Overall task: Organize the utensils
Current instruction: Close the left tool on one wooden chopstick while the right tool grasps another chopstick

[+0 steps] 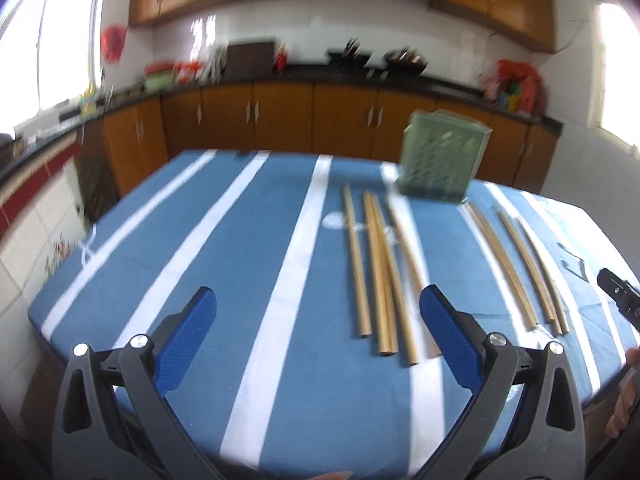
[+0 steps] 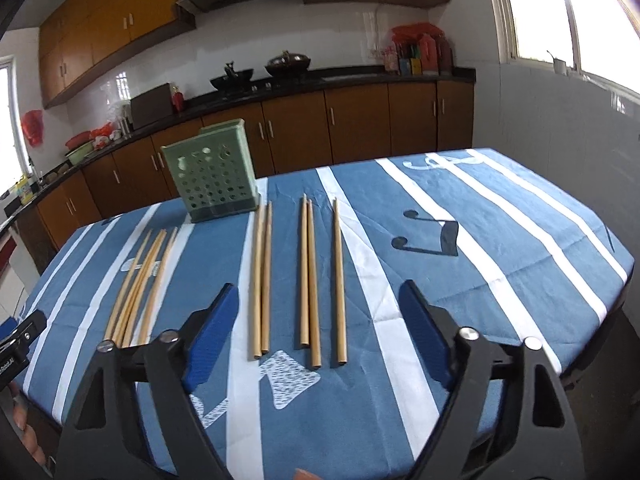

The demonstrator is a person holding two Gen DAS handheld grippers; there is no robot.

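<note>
Checking progress: nothing sorted yet, you're at the start.
Holder: green perforated plastic utensil holder (image 2: pixel 214 174) stands upright on the blue-and-white striped tablecloth (image 2: pixel 500 240); nothing pokes out of it.
Chopsticks: every tan wooden chopstick (image 2: pixel 307 276) lies flat just in front of the holder.
Left gripper (image 1: pixel 318 330): jaws apart, empty.
Right gripper (image 2: pixel 316 326): jaws apart, empty, hovering over the chopsticks.
Left to do: all of them into the holder.

Nine pale bamboo chopsticks (image 2: pixel 312 280) lie flat mid-table, roughly parallel, tips toward the far edge, where an upright perforated green plastic holder (image 2: pixel 212 172) stands.
</note>
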